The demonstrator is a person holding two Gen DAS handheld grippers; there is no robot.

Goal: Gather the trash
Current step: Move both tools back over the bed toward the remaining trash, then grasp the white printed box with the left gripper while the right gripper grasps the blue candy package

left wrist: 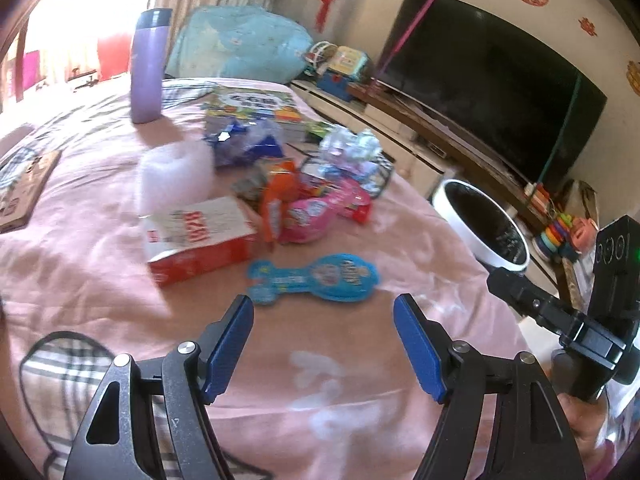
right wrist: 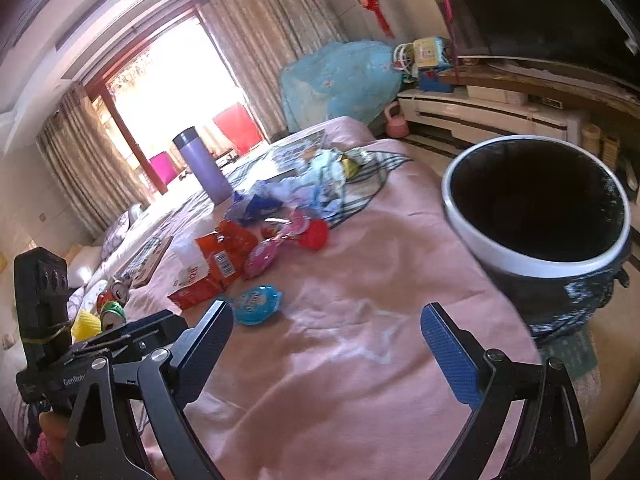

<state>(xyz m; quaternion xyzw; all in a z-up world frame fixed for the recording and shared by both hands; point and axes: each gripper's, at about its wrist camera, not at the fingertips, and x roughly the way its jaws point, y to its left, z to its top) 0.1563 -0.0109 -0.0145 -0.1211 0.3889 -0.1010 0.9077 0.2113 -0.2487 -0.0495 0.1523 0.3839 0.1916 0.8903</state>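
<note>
Trash lies heaped on a pink bedsheet (left wrist: 340, 360): a red and white carton (left wrist: 200, 236), an orange wrapper (left wrist: 276, 196), pink packets (left wrist: 312, 216), crumpled pale plastic (left wrist: 352, 152) and a flat blue wrapper (left wrist: 316, 278). My left gripper (left wrist: 324, 312) hovers open just short of the blue wrapper, nothing between its fingers. In the right wrist view the same pile (right wrist: 248, 248) sits ahead to the left, with the blue wrapper (right wrist: 256, 304) by the left fingertip. My right gripper (right wrist: 326, 320) is open and empty. A white-rimmed bin with a black liner (right wrist: 536, 216) stands beside the bed on the right.
A purple flask (left wrist: 149, 68) stands upright behind the pile, with picture books (left wrist: 256, 104) beyond it. A TV (left wrist: 492, 80) on a low cabinet and toys line the far wall. Cans and a yellow object (right wrist: 100, 312) lie at the left. The other gripper's body (left wrist: 580, 320) shows at right.
</note>
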